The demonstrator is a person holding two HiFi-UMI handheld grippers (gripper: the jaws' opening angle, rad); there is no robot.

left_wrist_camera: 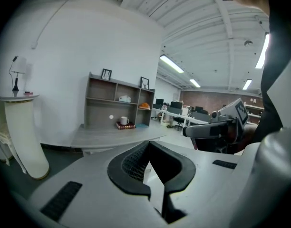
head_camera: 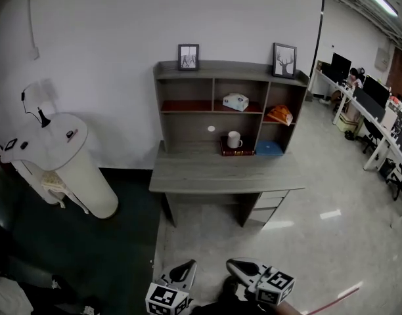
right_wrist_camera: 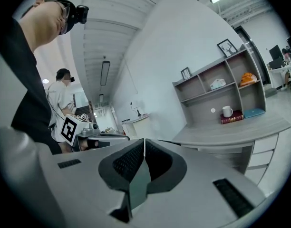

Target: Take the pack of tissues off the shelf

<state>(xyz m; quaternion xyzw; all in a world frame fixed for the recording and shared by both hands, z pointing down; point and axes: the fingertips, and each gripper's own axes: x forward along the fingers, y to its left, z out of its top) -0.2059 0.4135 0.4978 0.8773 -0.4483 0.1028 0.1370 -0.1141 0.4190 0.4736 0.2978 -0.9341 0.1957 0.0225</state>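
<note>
One tissue pack (head_camera: 236,102) sits in the upper middle compartment of the shelf (head_camera: 165,90), well away from both my grippers. In the compartment to its right lies one orange thing (head_camera: 280,115). Below the pack, one white mug (head_camera: 234,140) stands on one red book (head_camera: 226,151), with one blue item (head_camera: 269,148) just beside them. Two framed pictures (head_camera: 188,56) stand on the shelf's top, one towards each end. The shelf rests on a grey desk (head_camera: 214,176) with drawers, set against a plain white wall.

My left gripper (head_camera: 182,272) and right gripper (head_camera: 244,268) show low in the head view, above a glossy pale floor. Both are clenched, jaw tips together, with nothing between them.

To the left stands a white rounded cabinet (head_camera: 76,169) on dark flooring. To the right, the room opens onto rows of office desks with monitors.
</note>
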